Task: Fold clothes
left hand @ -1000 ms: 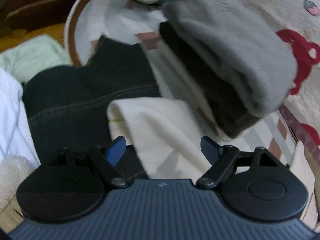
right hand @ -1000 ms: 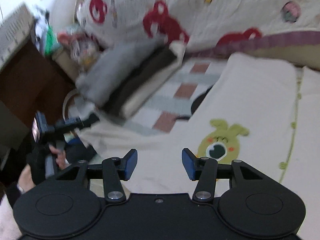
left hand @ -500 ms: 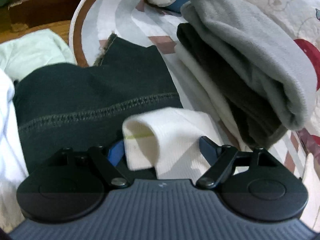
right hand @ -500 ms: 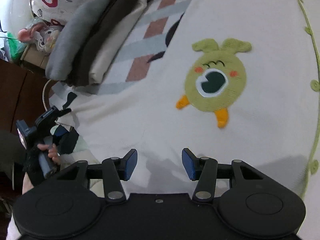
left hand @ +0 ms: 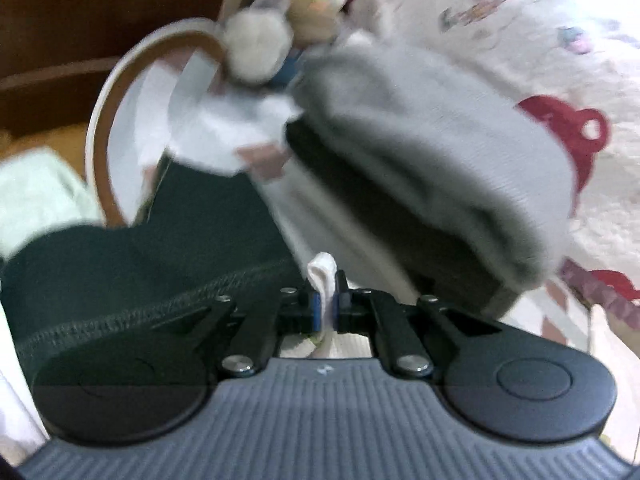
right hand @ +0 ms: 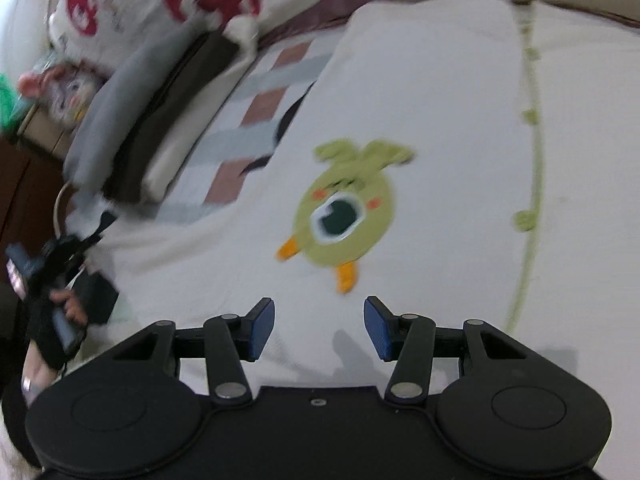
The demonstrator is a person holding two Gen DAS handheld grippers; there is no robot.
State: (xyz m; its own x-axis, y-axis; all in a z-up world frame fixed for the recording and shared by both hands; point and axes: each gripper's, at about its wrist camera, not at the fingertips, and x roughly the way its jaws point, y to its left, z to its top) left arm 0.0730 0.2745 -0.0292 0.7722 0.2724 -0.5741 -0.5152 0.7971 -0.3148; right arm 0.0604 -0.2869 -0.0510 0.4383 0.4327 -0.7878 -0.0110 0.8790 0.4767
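The cream garment (right hand: 440, 128) with the green creature patch (right hand: 344, 216) is lying spread on the bed, under the right gripper (right hand: 319, 330); its far edges are running out of the picture; both views are blurring. The left gripper (left hand: 325, 306) has just been closing and is now pinching a cream fold (left hand: 321, 274), most of it hiding behind the fingers. The right gripper is staying spread, nothing between its pads. A folded pile (right hand: 132, 120), grey on top, is sitting on the checked blanket (right hand: 264, 96); a dark garment (left hand: 160, 260) is lying beside; brown furniture (left hand: 100, 20) is standing behind.
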